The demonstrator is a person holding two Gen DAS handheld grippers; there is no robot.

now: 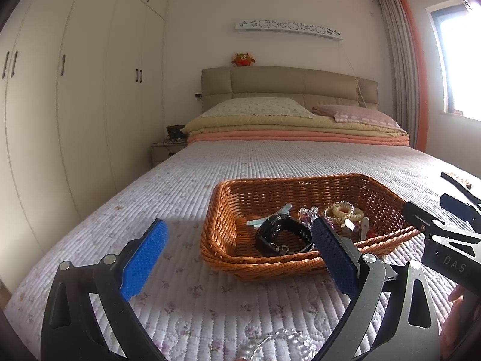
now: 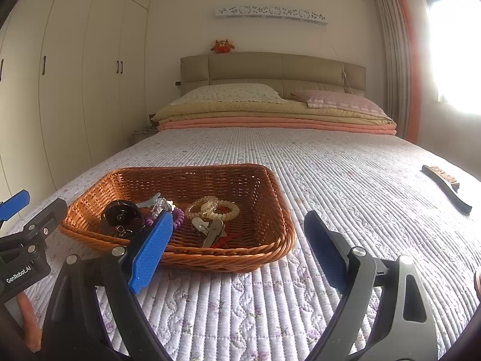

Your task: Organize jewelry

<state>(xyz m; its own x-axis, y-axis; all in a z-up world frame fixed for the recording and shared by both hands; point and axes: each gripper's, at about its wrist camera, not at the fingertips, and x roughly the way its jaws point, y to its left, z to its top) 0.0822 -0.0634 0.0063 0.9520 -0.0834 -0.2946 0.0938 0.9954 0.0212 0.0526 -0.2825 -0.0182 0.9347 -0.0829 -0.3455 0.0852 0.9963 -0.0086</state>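
A brown wicker basket (image 1: 228,192) (image 2: 270,186) sits on the quilted bed. It holds a black watch (image 1: 279,234) (image 2: 121,215), pale coiled hair ties (image 1: 342,212) (image 2: 221,209), a clear bead bracelet (image 1: 308,215), a light blue clip (image 1: 270,215), a purple coil tie (image 2: 178,217) and metal hair clips (image 2: 210,230). A clear bead bracelet (image 1: 279,344) lies on the quilt just below my left gripper (image 1: 240,240), which is open and empty in front of the basket. My right gripper (image 2: 240,234) is open and empty at the basket's near right corner.
A dark brush (image 2: 448,188) lies on the quilt at the right. Folded blankets (image 1: 294,132) and pillows are at the head of the bed. A white wardrobe (image 1: 90,90) lines the left wall, with a nightstand (image 1: 163,149) beside the bed.
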